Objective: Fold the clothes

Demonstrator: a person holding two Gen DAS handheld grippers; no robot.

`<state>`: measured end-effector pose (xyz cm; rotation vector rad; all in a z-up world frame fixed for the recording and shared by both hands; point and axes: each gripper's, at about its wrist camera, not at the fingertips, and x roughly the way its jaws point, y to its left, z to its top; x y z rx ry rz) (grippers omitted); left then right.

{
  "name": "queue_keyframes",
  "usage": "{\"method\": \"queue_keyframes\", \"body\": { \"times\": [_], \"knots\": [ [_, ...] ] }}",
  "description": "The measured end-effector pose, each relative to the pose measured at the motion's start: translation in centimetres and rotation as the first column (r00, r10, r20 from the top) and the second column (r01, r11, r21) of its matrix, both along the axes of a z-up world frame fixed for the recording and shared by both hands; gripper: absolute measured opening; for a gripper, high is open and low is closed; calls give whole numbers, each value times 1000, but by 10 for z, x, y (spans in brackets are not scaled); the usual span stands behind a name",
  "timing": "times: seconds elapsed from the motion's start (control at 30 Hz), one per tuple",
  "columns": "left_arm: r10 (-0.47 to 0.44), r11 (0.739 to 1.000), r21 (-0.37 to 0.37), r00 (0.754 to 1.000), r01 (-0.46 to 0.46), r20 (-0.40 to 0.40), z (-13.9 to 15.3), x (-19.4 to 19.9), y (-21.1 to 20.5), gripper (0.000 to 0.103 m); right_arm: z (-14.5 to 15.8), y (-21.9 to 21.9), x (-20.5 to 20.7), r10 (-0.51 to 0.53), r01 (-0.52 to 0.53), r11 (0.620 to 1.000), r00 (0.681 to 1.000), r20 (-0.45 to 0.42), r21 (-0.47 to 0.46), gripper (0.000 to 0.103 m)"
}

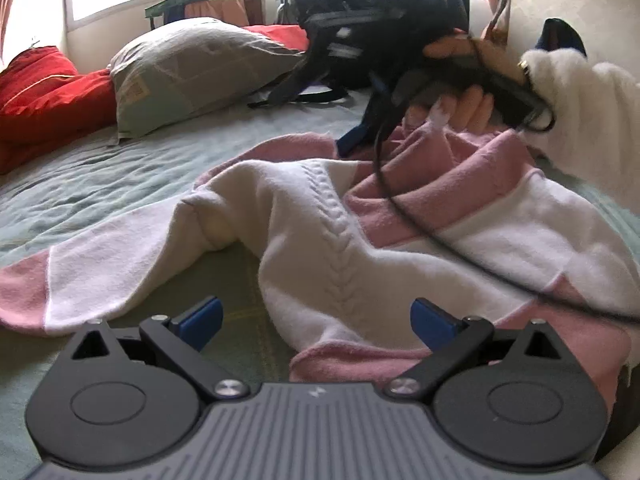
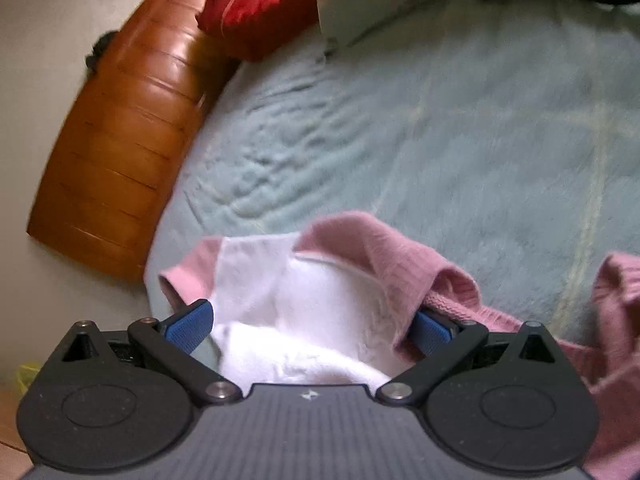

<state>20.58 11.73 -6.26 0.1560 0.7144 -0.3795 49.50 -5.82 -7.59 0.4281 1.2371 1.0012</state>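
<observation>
A white and pink knitted sweater (image 1: pixel 320 216) lies crumpled on the pale green bedsheet (image 1: pixel 100 184). My left gripper (image 1: pixel 316 322) hovers open just above its near hem, with nothing between the blue pads (image 1: pixel 200 320). In the right wrist view, my right gripper (image 2: pixel 310 328) is open wide, with a bunch of the sweater (image 2: pixel 320 300) lying between its fingers. Pink ribbed cloth drapes over the right pad (image 2: pixel 430 330). In the left wrist view, a hand (image 1: pixel 472 108) in a white fuzzy sleeve holds the right gripper's handle over the sweater's far side.
A black cable (image 1: pixel 400 200) trails across the sweater. A grey-green pillow (image 1: pixel 192 68), red cushions (image 1: pixel 48 92) and a black backpack (image 1: pixel 360 20) sit at the far side of the bed. A wooden headboard (image 2: pixel 120 128) borders the bed's left edge.
</observation>
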Motion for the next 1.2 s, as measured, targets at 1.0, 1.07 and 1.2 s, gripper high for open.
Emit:
{"method": "queue_keyframes", "body": {
  "times": [1.0, 1.07, 1.2],
  "knots": [
    [47, 999, 2, 999, -47, -22, -1, 0, 11, 100, 21, -32, -15, -120, 113, 986, 991, 54, 119, 102],
    [41, 999, 4, 999, -41, -22, 1, -2, 10, 100, 49, -48, -18, -132, 117, 989, 977, 167, 95, 102],
    [26, 1000, -4, 1000, -26, -9, 7, -7, 5, 100, 79, -97, -10, -221, 234, 972, 920, 324, 0, 102]
  ]
}}
